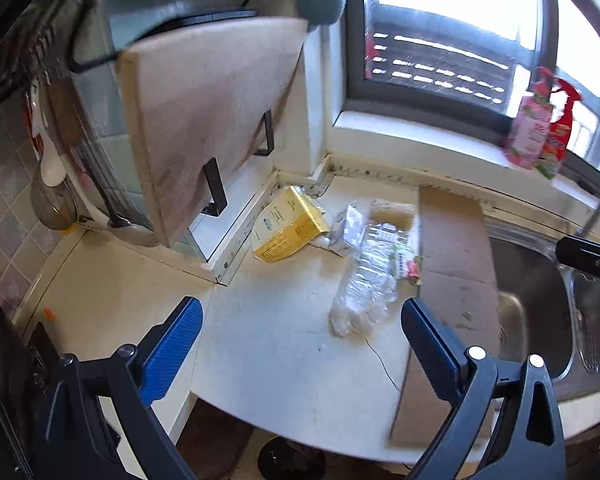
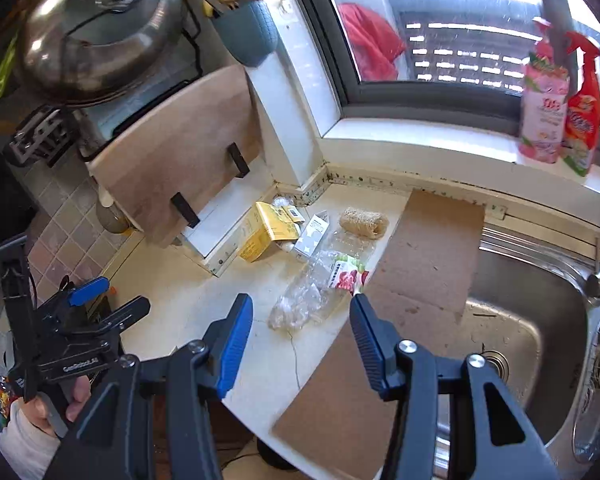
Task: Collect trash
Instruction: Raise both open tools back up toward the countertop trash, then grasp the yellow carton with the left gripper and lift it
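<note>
Reading "GenRobot.AI" on the left tool (image 2: 90,294).

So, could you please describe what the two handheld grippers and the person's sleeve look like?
Both the left gripper and the right gripper have black linkage arms with silver pivot bolts and ribbed blue pads on the fingers. In the right wrist view, the left gripper's black body carries small white lettering, too small to read surely. The sleeve behind it is light grey.

You have bare bench (image 2: 204,300) near the crushed bottle (image 2: 304,300); the leaning cutting board (image 2: 172,148) crowds the left, the sink (image 2: 500,320) drops away right.
</note>
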